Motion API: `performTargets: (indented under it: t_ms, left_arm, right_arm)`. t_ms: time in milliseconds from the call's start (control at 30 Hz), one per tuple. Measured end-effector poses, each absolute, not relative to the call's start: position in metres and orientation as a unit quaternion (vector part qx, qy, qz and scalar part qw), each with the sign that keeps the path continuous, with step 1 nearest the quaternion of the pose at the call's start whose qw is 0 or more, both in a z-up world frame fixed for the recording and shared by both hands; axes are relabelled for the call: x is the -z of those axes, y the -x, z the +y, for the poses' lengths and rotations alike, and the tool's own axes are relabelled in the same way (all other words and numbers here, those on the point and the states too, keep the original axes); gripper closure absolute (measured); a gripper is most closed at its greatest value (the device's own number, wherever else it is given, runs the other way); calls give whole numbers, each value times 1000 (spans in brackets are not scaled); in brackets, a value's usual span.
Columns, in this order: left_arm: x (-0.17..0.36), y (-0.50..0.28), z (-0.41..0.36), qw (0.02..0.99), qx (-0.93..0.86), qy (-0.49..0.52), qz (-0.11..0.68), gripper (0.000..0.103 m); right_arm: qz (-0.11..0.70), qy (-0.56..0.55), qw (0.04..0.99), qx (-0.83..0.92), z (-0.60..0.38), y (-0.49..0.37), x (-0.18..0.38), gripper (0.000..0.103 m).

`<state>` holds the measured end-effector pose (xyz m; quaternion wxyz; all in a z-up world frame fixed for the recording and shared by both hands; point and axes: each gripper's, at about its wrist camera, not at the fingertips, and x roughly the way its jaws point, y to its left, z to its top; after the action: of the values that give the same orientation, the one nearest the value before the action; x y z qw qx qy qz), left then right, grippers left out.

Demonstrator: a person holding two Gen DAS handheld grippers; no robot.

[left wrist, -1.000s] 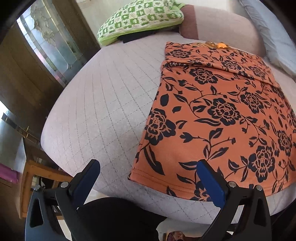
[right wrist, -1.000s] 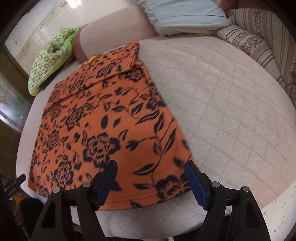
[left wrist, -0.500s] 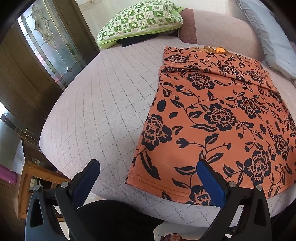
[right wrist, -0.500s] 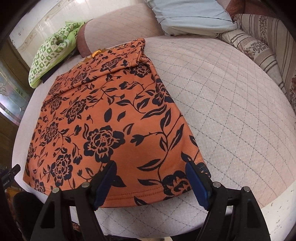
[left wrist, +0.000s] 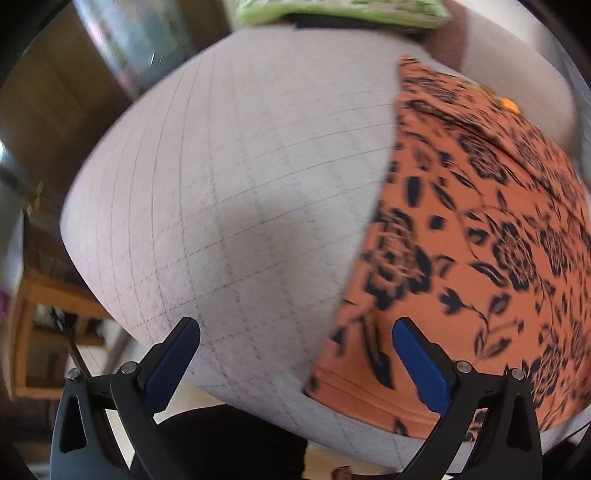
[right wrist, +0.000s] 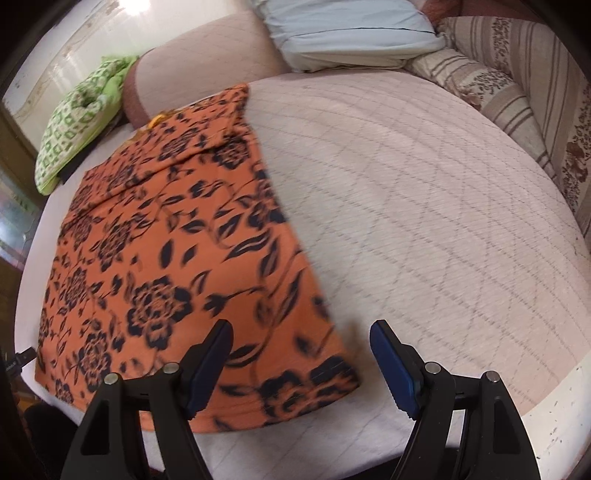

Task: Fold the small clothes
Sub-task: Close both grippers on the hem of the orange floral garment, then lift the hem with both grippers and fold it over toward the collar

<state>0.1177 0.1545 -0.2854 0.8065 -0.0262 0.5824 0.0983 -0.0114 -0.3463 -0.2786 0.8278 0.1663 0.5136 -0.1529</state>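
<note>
An orange garment with a black flower print (left wrist: pixel 480 236) lies flat on a pale quilted bed (left wrist: pixel 229 184). It also shows in the right wrist view (right wrist: pixel 166 251). My left gripper (left wrist: pixel 295 343) is open and empty, just above the garment's near left corner. My right gripper (right wrist: pixel 301 343) is open and empty, just above the garment's near right corner, with that corner between its fingers. Neither gripper touches the cloth.
A green patterned pillow (right wrist: pixel 77 122) lies at the bed's far left, a pale blue pillow (right wrist: pixel 351 33) at the back and a striped cushion (right wrist: pixel 517 92) at the right. A wooden shelf (left wrist: pixel 40 332) stands left of the bed.
Both grippers have moved outward: the left one to the left, the right one to the right. Each now sits over a near corner of the garment. The garment has not moved.
</note>
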Motion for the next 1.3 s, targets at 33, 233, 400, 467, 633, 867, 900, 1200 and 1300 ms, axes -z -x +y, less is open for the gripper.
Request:
performTargets:
  t_ms: [33,233,400,467,633,867,900,1200,1300]
  left_arm:
    - [288,-119,161,802,-95,41,588,0]
    - [313,-119,162,777,-49,68,624,13]
    - [305,-116,147,799,-17,40,600,37]
    - [300,-116,140,805,9,30,593,59]
    - [295,-112,119,813,37,0,582,93]
    - [281,-120,122,812,75,21,578,96]
    - [279,-121,125,812,83,26,577,96]
    - [215,-145,117,845,130,43,516,96]
    - [196,-160,112,851,143,46,503,96]
  right_arm:
    - [514,-168,826,156,-351,9,280,24]
    - [527,-169,818,156,-365,-8,298,24]
    - [531,-126,825,143,-354,-18,306,23]
    - [534,-117,829,118,-346,-19,307,27]
    - [536,-77,837,78,-317,-21,303,78]
    - [535,-104,837,58,-319,-26,288,96]
    - [532,-116,838,50,-320,-27,284,96]
    - [470,-251,846,-21,-351,-37,232,96]
    - [456,-276,845,-38,-353,-42,221,96]
